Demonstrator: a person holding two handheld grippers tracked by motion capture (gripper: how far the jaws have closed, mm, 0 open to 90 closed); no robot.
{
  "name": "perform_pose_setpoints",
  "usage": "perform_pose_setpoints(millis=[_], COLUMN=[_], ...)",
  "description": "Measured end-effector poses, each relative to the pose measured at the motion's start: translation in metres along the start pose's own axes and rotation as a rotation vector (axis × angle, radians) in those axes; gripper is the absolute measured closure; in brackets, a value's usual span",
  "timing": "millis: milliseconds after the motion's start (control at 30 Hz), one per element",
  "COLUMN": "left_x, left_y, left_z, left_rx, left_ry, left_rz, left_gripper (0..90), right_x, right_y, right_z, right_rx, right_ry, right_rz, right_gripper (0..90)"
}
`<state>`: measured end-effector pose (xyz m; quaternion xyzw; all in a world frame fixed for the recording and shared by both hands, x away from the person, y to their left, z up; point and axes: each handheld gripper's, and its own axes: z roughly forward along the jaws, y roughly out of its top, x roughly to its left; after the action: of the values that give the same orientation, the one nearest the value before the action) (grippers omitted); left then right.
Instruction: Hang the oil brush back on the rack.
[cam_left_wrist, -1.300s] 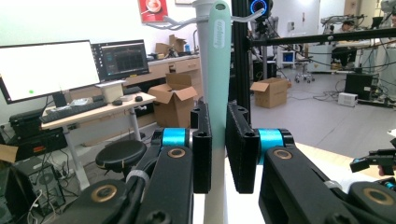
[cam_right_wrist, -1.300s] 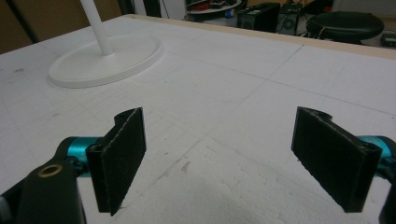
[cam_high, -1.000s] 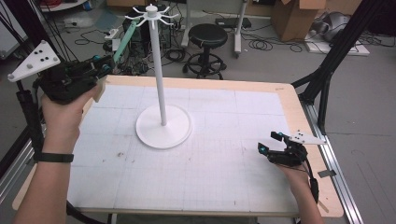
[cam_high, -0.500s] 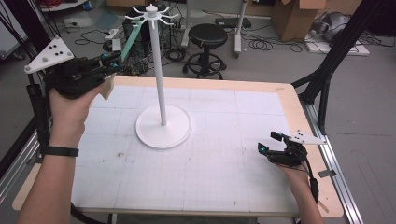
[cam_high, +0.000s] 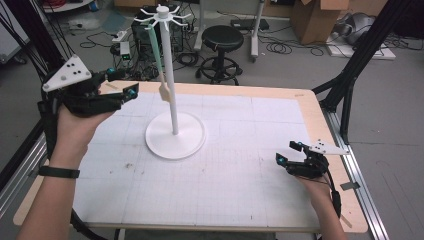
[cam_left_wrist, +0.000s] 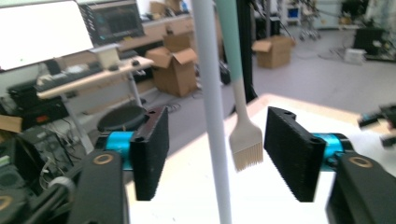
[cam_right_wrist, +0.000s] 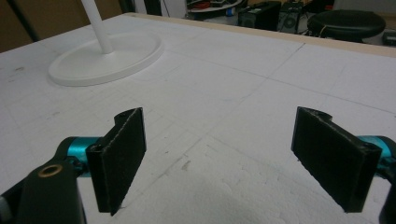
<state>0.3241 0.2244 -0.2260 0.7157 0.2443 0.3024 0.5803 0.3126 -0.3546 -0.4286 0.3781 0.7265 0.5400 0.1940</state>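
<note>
A round black swivel stool (cam_high: 222, 37) stands on the grey floor beyond the table's far edge, among loose black cables (cam_high: 290, 47). Open brown cardboard boxes (cam_high: 315, 17) sit farther right, and a dark computer tower (cam_high: 142, 37) stands left of the stool.

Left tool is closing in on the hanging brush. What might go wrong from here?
1. The white pole stands between the open jaws of the left tool beside the brush, so closing now might clamp the pole too.
2. The brush hangs freely from the stand's top hooks; a nudge may swing it.
3. Pushing the pole might tip the stand.
</note>
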Motion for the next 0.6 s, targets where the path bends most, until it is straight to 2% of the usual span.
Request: perform_pose_setpoints(millis=[67, 100, 167, 200, 233, 400, 600], left_x=[-0.006, -0.006, -0.011, -0.017, -0.017, -0.032, -0.046], left_y=[-0.011, -0.011, -0.02, -0.03, -0.03, -0.059, -0.095], left_z=[-0.003, -0.003, -0.004, -0.006, -0.006, -0.006, -0.001], left_rx=[0.002, 0.002, 0.003, 0.001, 0.001, 0.007, -0.008], left_ry=[-0.045, -0.045, -0.078, -0.106, -0.106, -0.183, -0.232], left_rz=[-0.007, -0.007, -0.004, -0.015, -0.015, -0.028, -0.064], left_gripper=[32.6, 30.6, 29.2, 26.4, 24.6, 21.9, 19.8], right_x=[0.0, 0.0, 0.0, 0.001, 0.001, 0.001, 0.001], right_y=[0.0, 0.0, 0.0, 0.0, 0.0, -0.001, -0.002], right_z=[0.0, 0.0, 0.001, 0.001, 0.001, 0.001, 0.001], right_rx=[0.0, 0.0, 0.0, 0.006, 0.006, 0.008, 0.014], right_ry=[-0.001, -0.001, -0.001, 0.0, 0.0, -0.003, -0.005], right_rz=[-0.008, -0.008, -0.008, -0.004, -0.004, -0.008, -0.006], right_gripper=[17.1, 17.0, 17.0, 17.0, 17.0, 17.1, 17.1])
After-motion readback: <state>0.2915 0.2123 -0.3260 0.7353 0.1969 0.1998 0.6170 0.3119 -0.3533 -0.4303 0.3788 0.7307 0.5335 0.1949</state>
